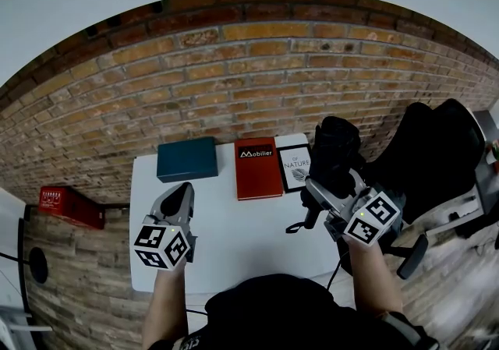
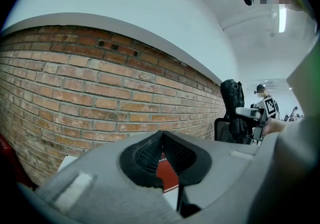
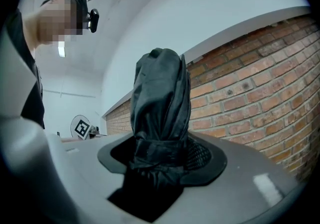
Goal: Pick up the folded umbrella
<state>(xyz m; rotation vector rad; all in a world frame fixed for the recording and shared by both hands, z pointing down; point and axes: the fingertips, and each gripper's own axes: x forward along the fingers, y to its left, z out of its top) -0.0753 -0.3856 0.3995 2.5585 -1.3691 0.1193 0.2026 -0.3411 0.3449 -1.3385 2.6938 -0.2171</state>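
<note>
The folded umbrella point(image 1: 337, 150) is a black bundle, held up above the right end of the white table point(image 1: 234, 251). My right gripper point(image 1: 321, 189) is shut on its lower part, and a strap point(image 1: 299, 225) dangles below. In the right gripper view the umbrella point(image 3: 160, 93) stands upright between the jaws of that gripper point(image 3: 161, 154), its band pinched by the pads. My left gripper point(image 1: 181, 192) hovers over the table's left half. Its pads meet at the tip with nothing held, as the left gripper view point(image 2: 161, 138) shows.
A teal box point(image 1: 187, 158), a red book point(image 1: 258, 167) and a white-and-black book point(image 1: 295, 163) lie along the table's far edge by the brick wall point(image 1: 249, 83). A black chair point(image 1: 437, 153) stands at the right. A red crate point(image 1: 70, 205) sits on the floor at the left.
</note>
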